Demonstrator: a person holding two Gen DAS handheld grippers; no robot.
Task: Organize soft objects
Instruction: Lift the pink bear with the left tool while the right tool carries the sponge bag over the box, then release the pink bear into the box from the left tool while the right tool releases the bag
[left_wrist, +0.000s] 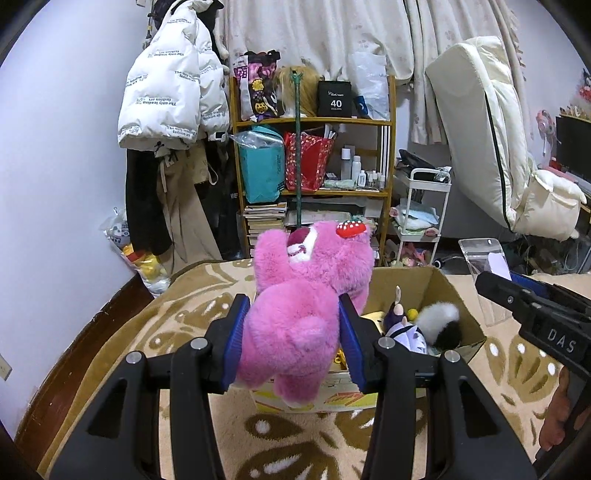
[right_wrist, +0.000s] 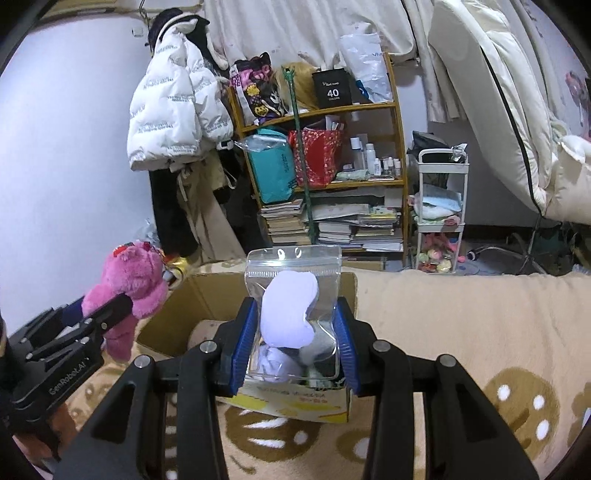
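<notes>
From the left wrist camera, the left gripper (left_wrist: 291, 339) is clamped on a pink plush bear (left_wrist: 306, 295), its blue pads (left_wrist: 236, 339) pressed into the toy's fluffy lower body from both sides. The bear hangs in the air above the near left corner of an open cardboard box (left_wrist: 454, 295), head pointing away, a red strawberry patch on its ear. The box stands on a beige patterned carpet (left_wrist: 295, 435) and already holds a small doll (left_wrist: 400, 325) and a black-and-white plush (left_wrist: 443, 321). The bear looks light and very squashy; the fur gives under the pads, so a grip across the thick torso, as here, should hold better than a limb. At the right edge the other gripper shows, carrying a clear pouch. From the right wrist camera, the right gripper (right_wrist: 295, 343) grasps a clear zip pouch (right_wrist: 291, 291) holding a white soft item (right_wrist: 291, 314), possibly a folded sock or small pillow; the plastic blurs it. The pouch is held upright over the near edge of the box (right_wrist: 207, 291), its sides buckling inward between the pads. The film seems slippery and crushable, so squeezing through it onto the soft filling is the safer hold. The left gripper (right_wrist: 110, 310) and pink bear (right_wrist: 129, 280) appear at left, beside the box's left wall.
</notes>
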